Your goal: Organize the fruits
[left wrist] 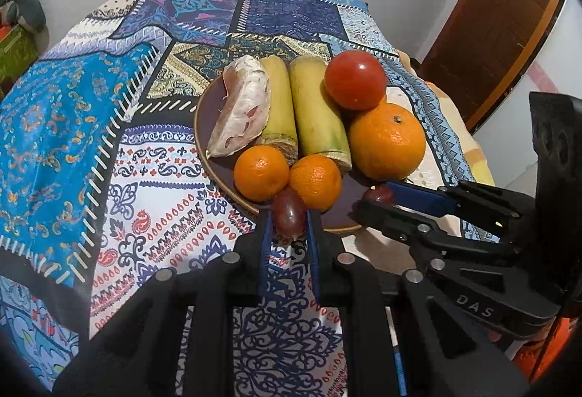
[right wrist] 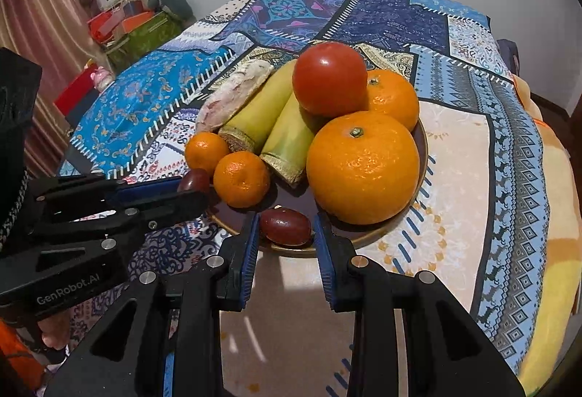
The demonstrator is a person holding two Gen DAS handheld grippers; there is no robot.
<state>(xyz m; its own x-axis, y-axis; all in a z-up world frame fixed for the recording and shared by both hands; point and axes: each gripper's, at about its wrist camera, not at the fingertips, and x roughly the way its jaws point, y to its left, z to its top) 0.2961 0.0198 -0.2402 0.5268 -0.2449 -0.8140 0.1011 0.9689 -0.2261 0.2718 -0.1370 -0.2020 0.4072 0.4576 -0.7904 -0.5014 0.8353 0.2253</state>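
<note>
A brown plate (left wrist: 218, 164) (right wrist: 363, 237) holds a pomelo wedge (left wrist: 242, 106), two sugarcane pieces (left wrist: 316, 109), a tomato (left wrist: 354, 80) (right wrist: 329, 84), a big orange (left wrist: 387, 140) (right wrist: 363, 166) and two small mandarins (left wrist: 260, 171) (right wrist: 240, 178). My left gripper (left wrist: 289, 218) is shut on a red grape (left wrist: 289, 213) at the plate's near rim; it also shows in the right wrist view (right wrist: 194, 180). My right gripper (right wrist: 285, 233) is open, its fingers on either side of a second red grape (right wrist: 287, 226) that lies on the plate, also in the left wrist view (left wrist: 378, 195).
The plate sits on a table under a patterned blue patchwork cloth (left wrist: 72, 127) (right wrist: 491, 142). A wooden door (left wrist: 502, 7) stands at the right. Boxes and bags (right wrist: 134, 29) are piled by the wall at the left.
</note>
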